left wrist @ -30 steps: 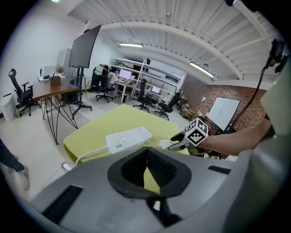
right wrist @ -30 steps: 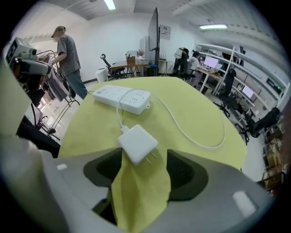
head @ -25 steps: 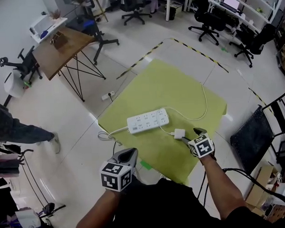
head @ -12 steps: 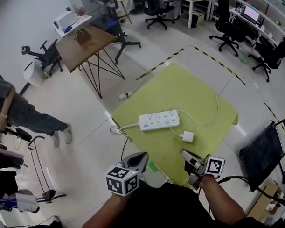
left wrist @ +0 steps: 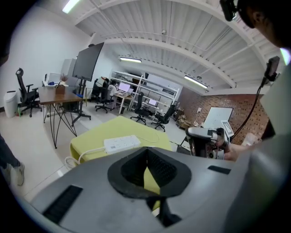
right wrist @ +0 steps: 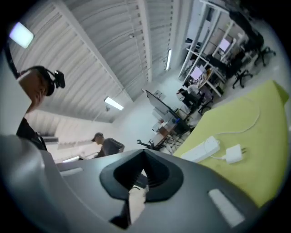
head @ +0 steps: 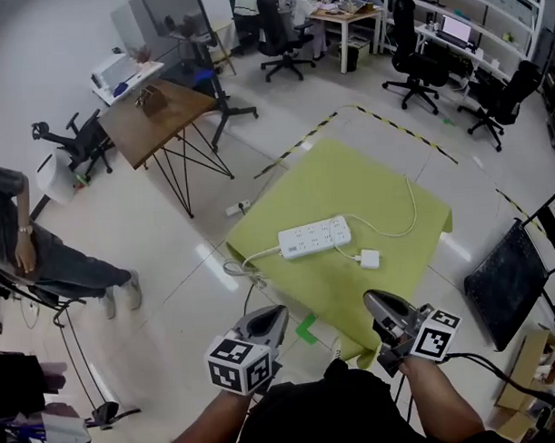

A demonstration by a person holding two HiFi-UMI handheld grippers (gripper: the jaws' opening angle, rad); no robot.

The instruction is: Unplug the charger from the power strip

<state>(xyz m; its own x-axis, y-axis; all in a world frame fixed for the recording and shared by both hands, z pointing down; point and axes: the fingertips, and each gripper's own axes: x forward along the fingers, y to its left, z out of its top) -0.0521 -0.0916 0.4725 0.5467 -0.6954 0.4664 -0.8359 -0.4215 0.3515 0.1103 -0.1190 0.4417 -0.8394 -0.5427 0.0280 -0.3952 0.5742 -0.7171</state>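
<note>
I see the charger lying unplugged on the green surface, just beside the strip. Left tool and right tool: jaws together, empty, near the surface's edge.

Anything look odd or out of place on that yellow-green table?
Nothing is spilled or broken. The charger lies loose on the table beside the power strip, its prongs bare and plugged into nothing.

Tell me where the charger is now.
In the head view, the charger lies unplugged on the yellow cloth, right of centre, just off the right end of the power strip.
</note>
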